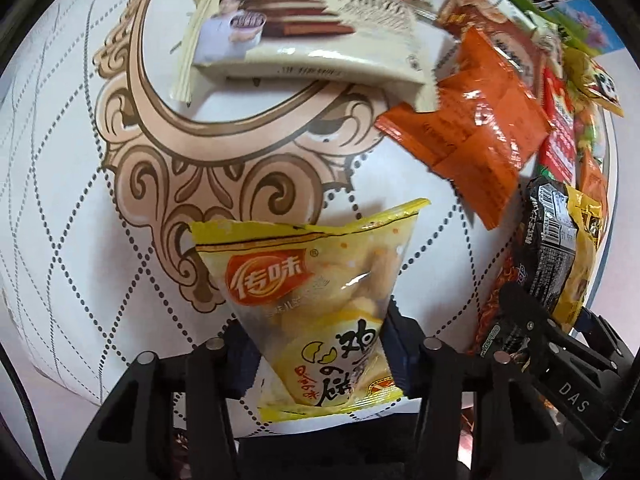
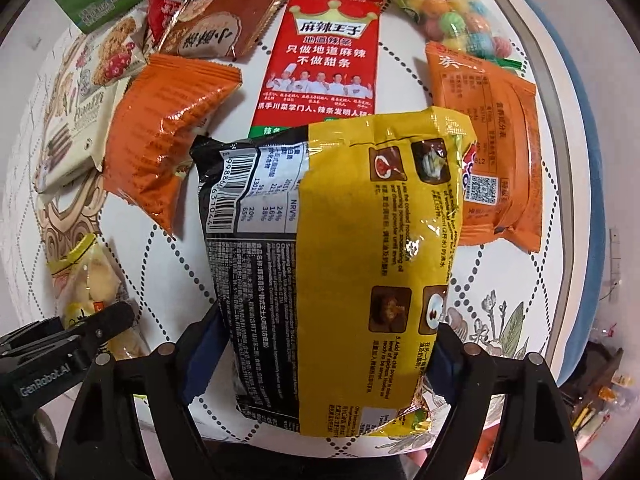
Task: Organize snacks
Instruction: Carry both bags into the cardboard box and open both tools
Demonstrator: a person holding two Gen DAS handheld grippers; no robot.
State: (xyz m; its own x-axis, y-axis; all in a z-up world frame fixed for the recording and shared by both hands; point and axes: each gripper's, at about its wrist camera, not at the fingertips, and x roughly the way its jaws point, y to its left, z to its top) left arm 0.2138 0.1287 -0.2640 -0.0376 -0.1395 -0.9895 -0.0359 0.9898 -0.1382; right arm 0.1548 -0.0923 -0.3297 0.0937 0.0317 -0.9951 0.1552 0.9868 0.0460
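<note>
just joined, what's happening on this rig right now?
Snack sorting, both tongs loaded. The left tongs are shut on a small yellow snack bag, and the right tongs grip a larger yellow-and-black noodle packet, back side facing the camera. Both are held over the patterned tablecloth. The rest of the snacks lie loose beyond them: a cream wafer pack, orange packets, a red spicy-strip pack and a bag of coloured candies.

The counter (image 1: 60,168) is white with dotted grey diamonds and a tan scroll motif. On it, beside a cream wafer pack (image 1: 296,36), lie glossy orange packets (image 1: 468,128); nearby, a yellow-and-black noodle bag (image 2: 340,248).
</note>
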